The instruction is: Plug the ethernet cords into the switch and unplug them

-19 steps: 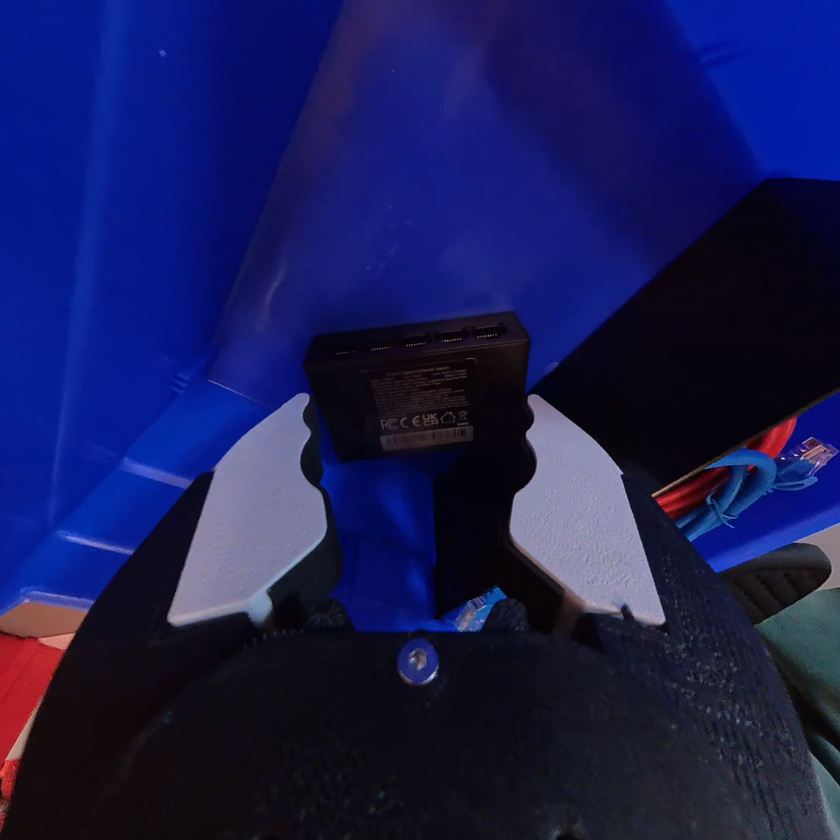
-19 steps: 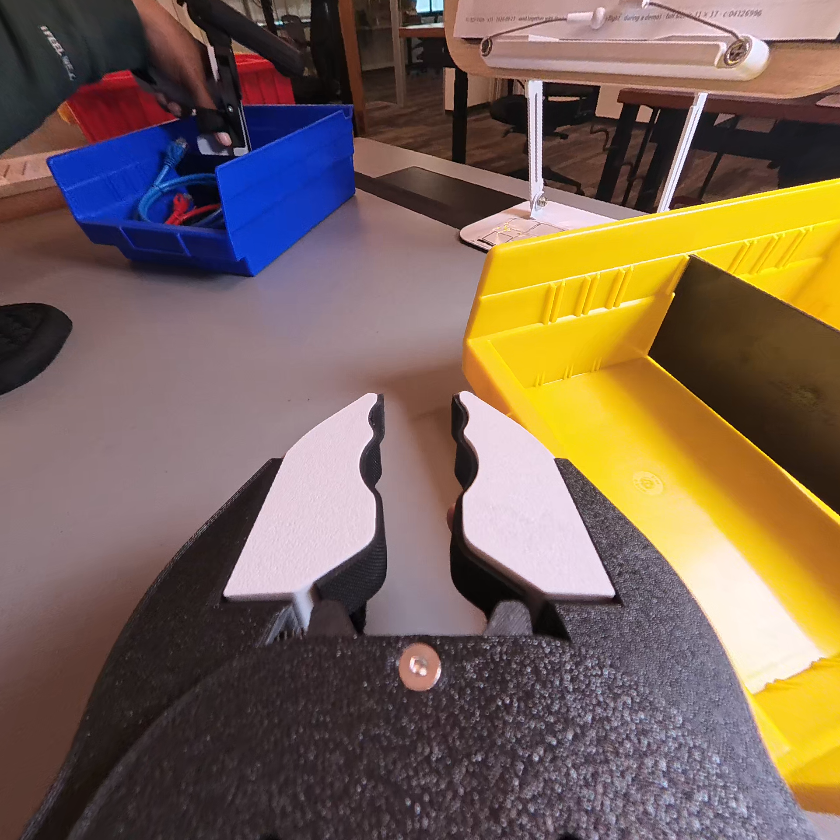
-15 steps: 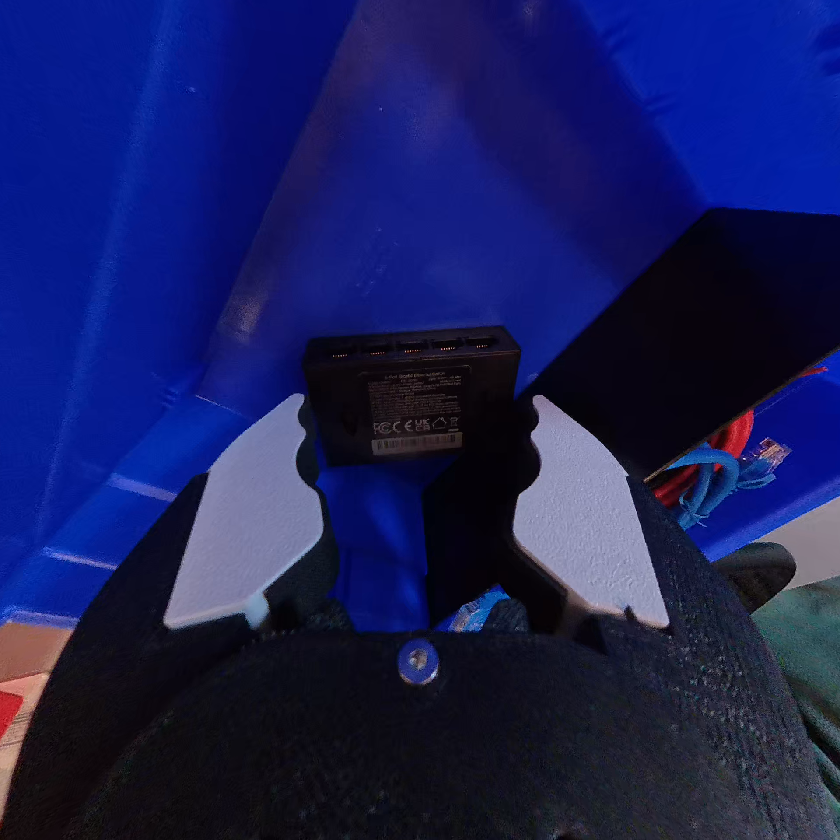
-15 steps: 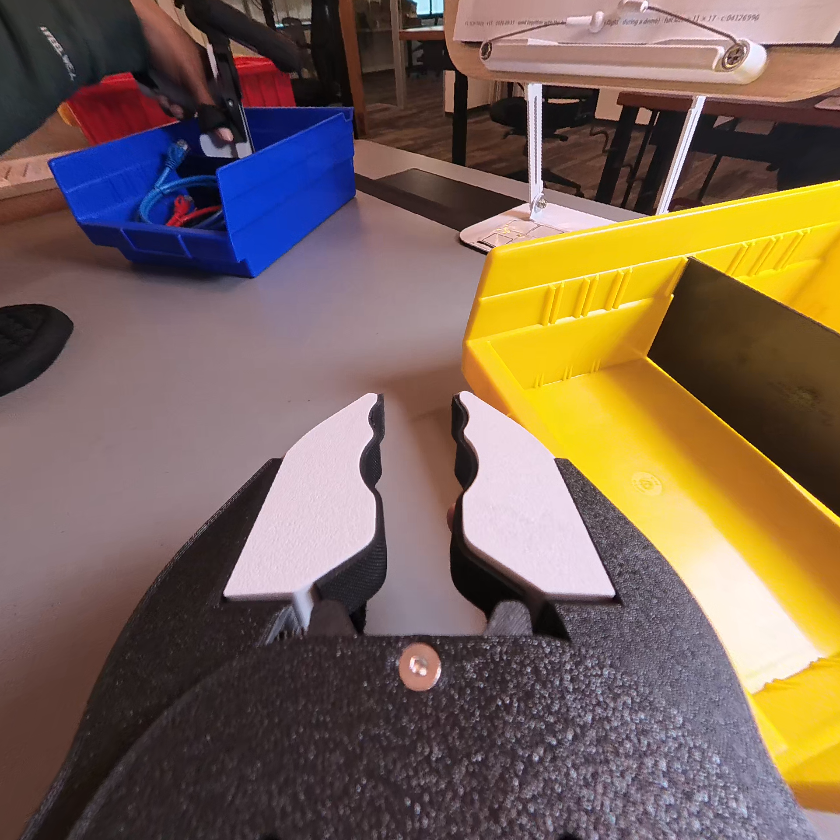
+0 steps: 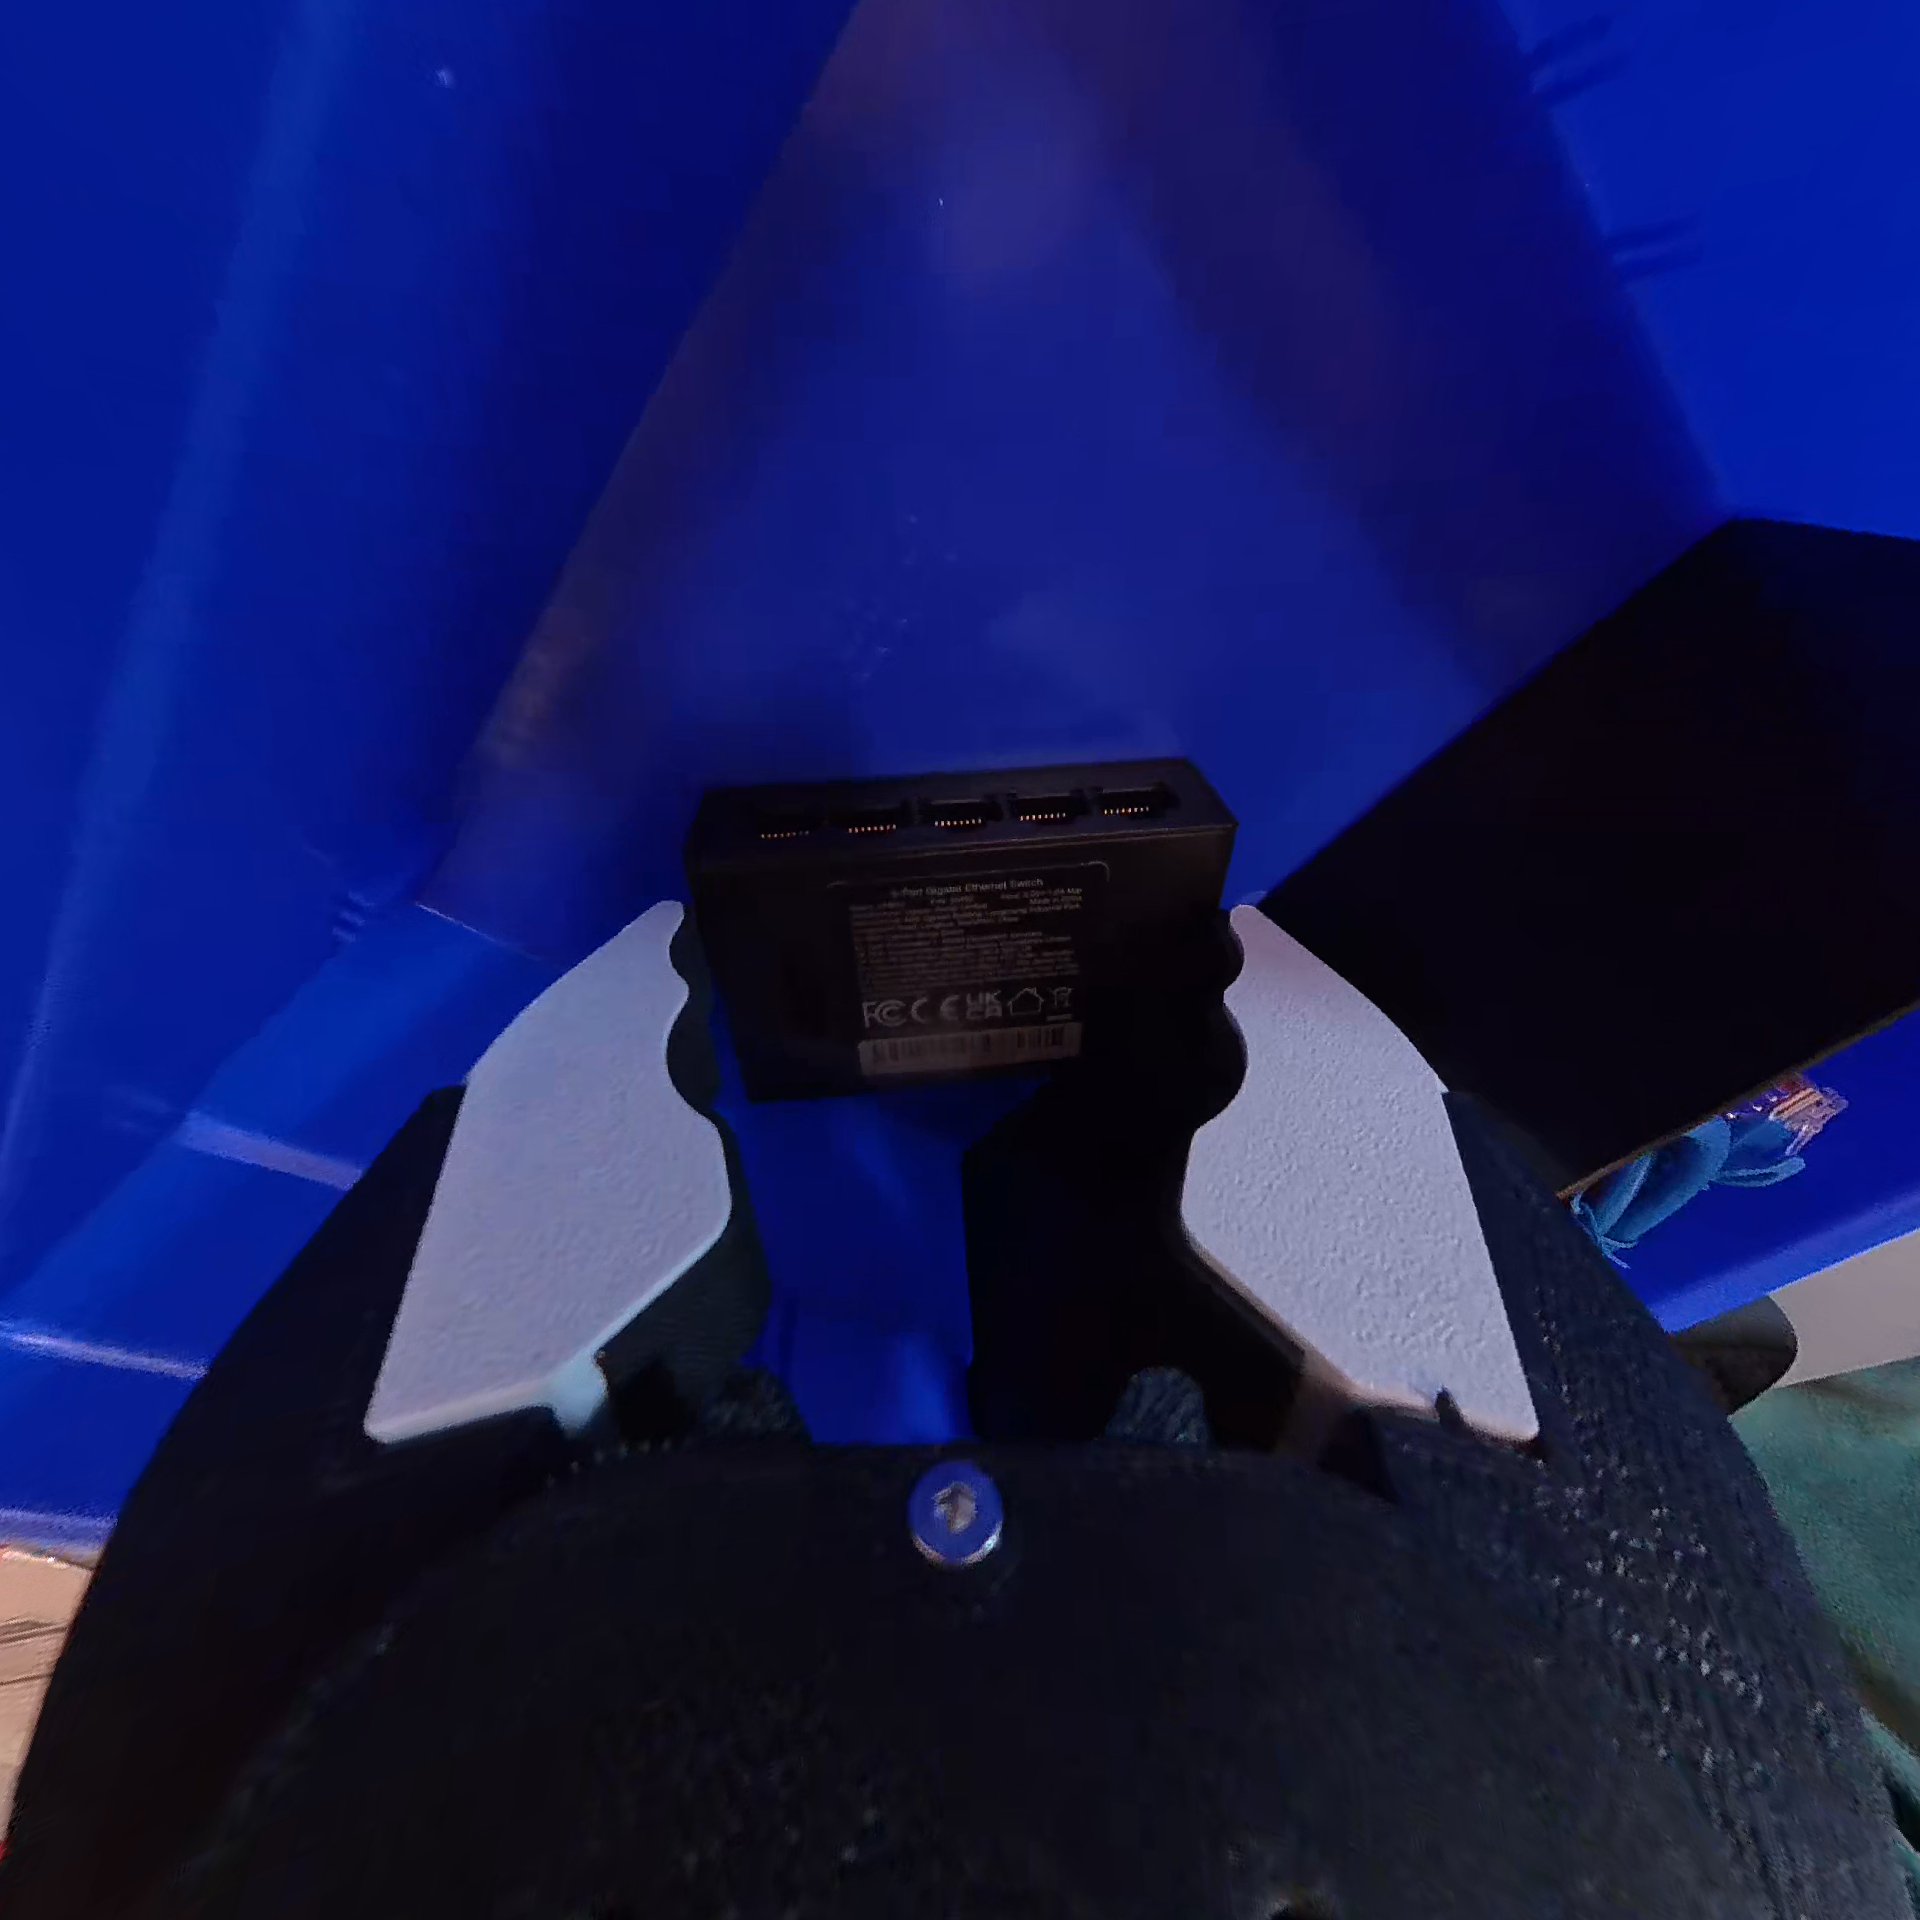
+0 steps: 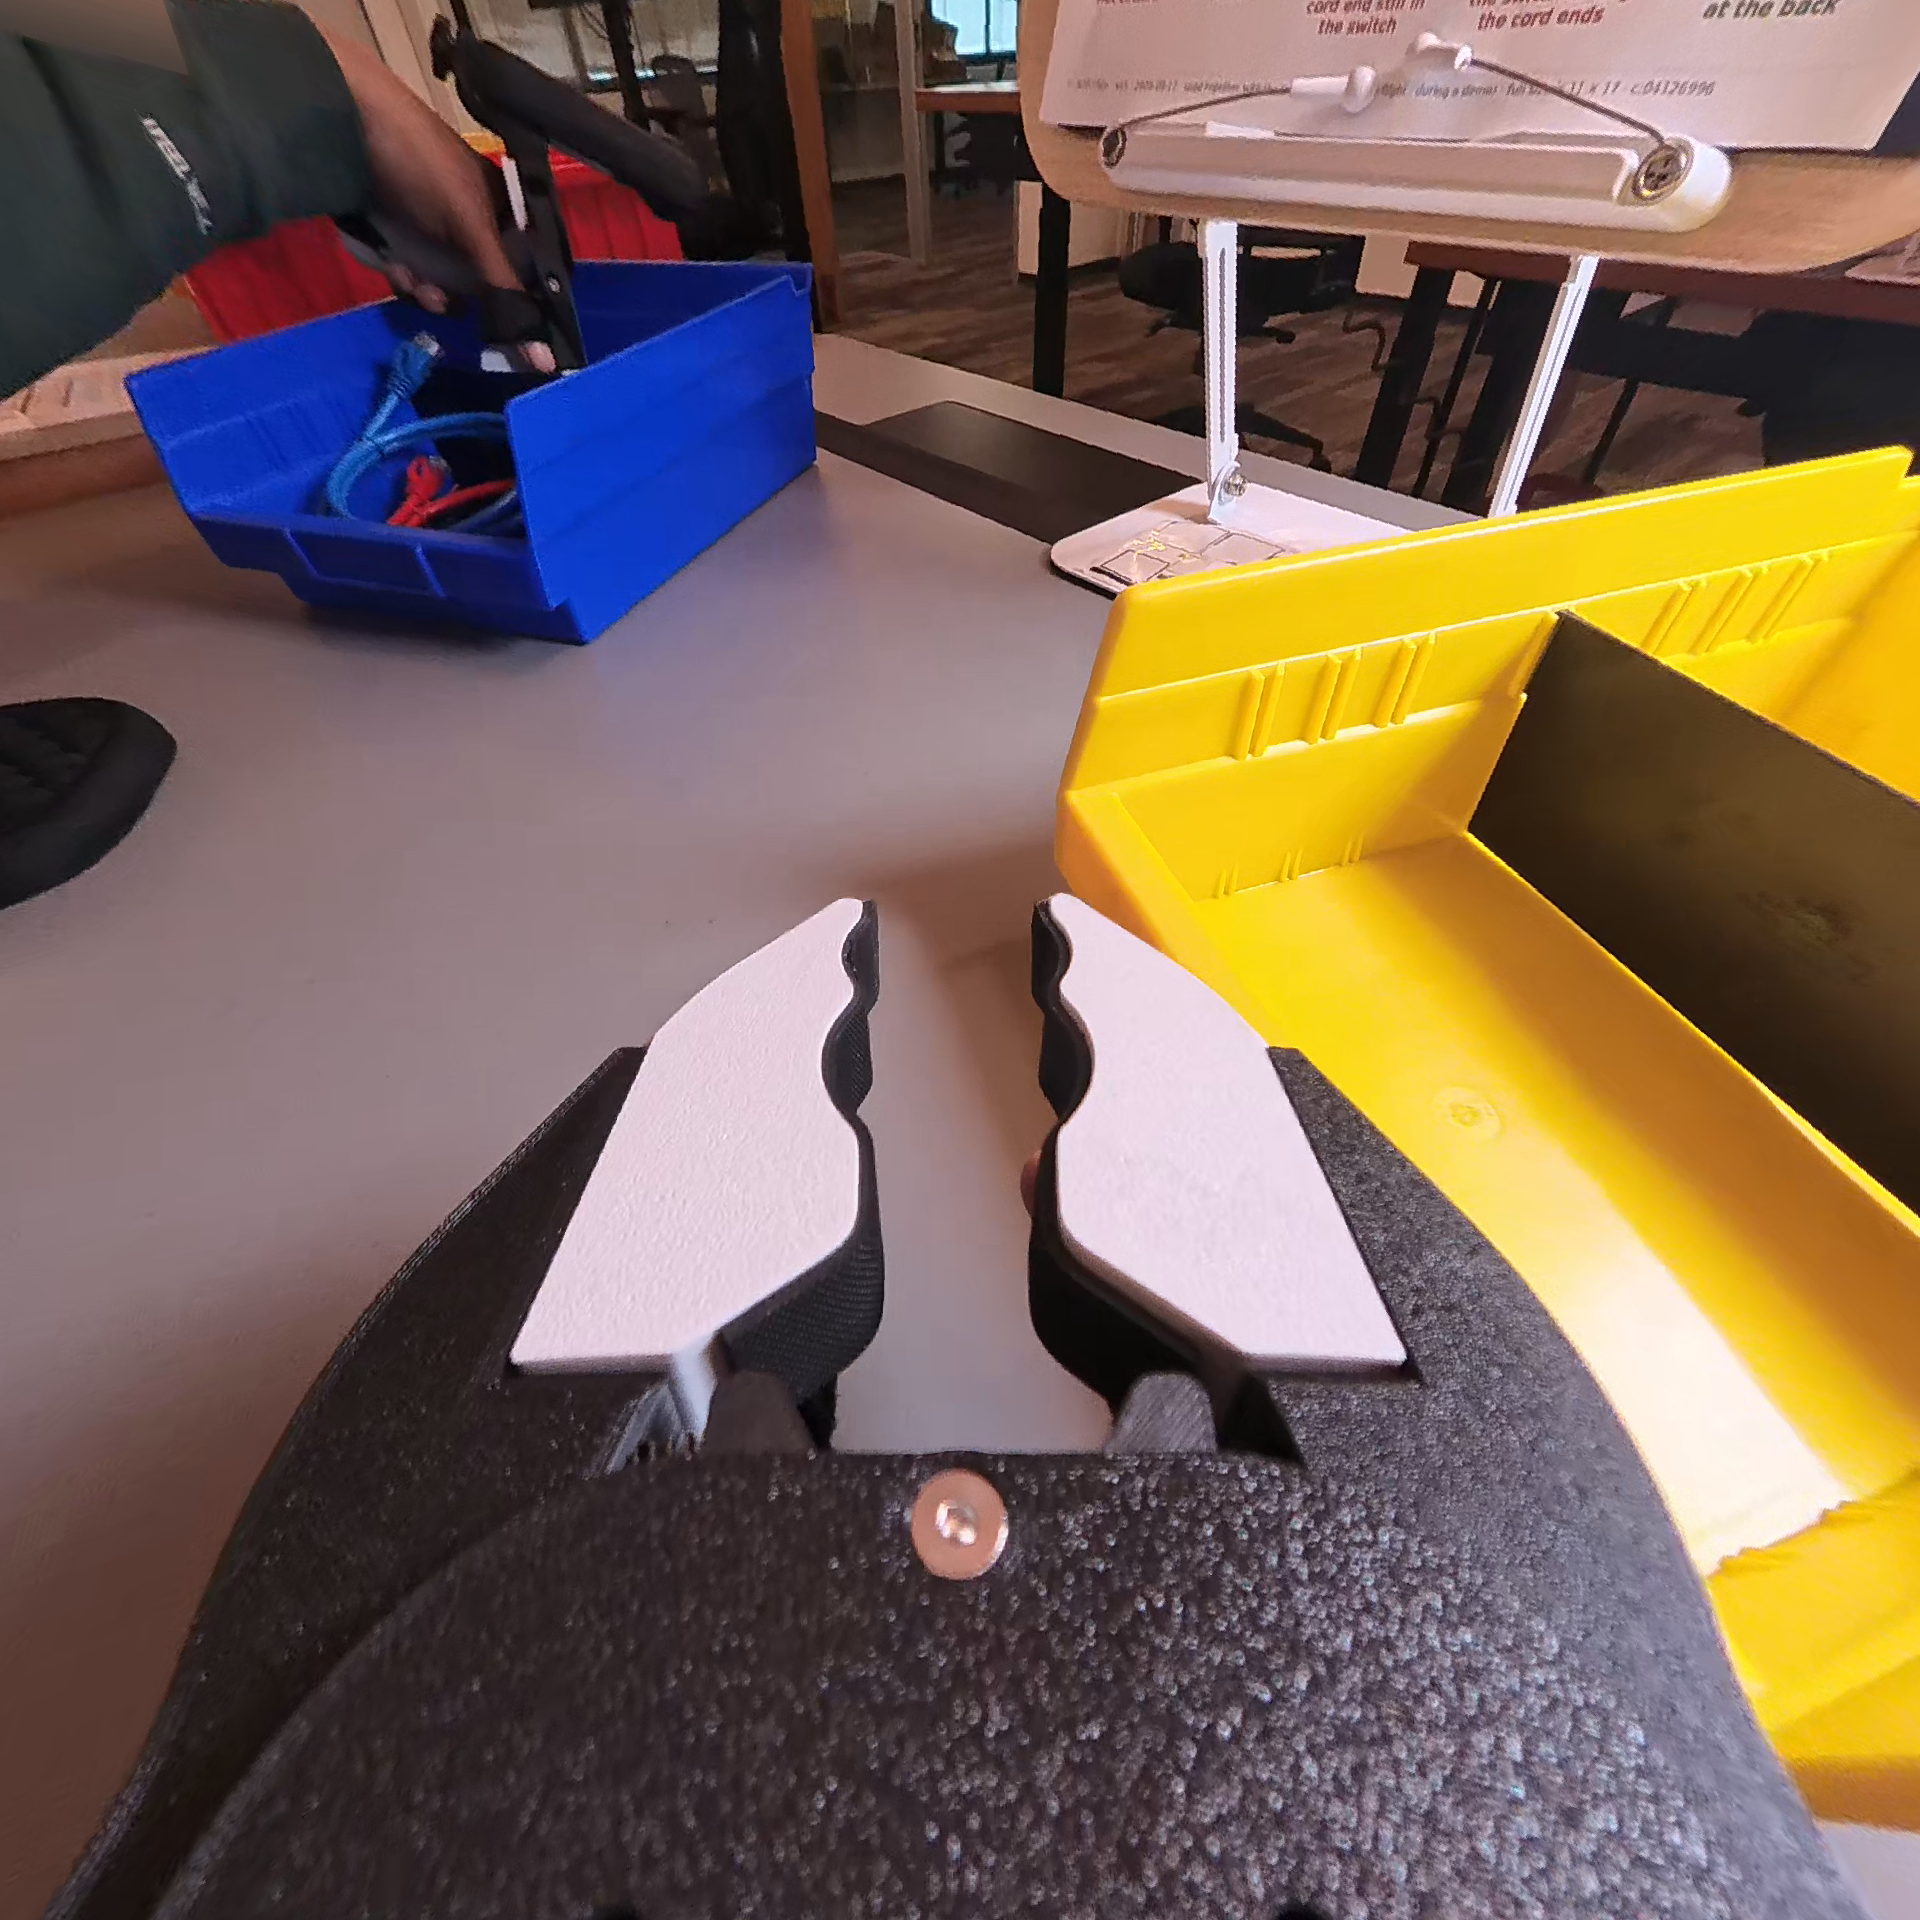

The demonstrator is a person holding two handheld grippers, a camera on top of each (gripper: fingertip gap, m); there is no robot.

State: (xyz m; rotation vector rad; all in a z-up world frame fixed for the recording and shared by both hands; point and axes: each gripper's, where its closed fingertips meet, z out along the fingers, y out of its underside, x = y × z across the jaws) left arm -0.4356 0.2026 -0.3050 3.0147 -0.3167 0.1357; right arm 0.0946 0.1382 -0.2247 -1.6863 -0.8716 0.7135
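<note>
Black switch sits higher in the blue bin now; your left tool prob. grips it. Right tool w/ small gap, empty.

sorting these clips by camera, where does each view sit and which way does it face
Left wrist view: on the left claw, facing down into the blue bin, fingers flanking the black switch.
Right wrist view: on the right claw, low over the grey table, facing across it; yellow bin at right.
Shared: the blue bin and blue cords, divider side.
</note>
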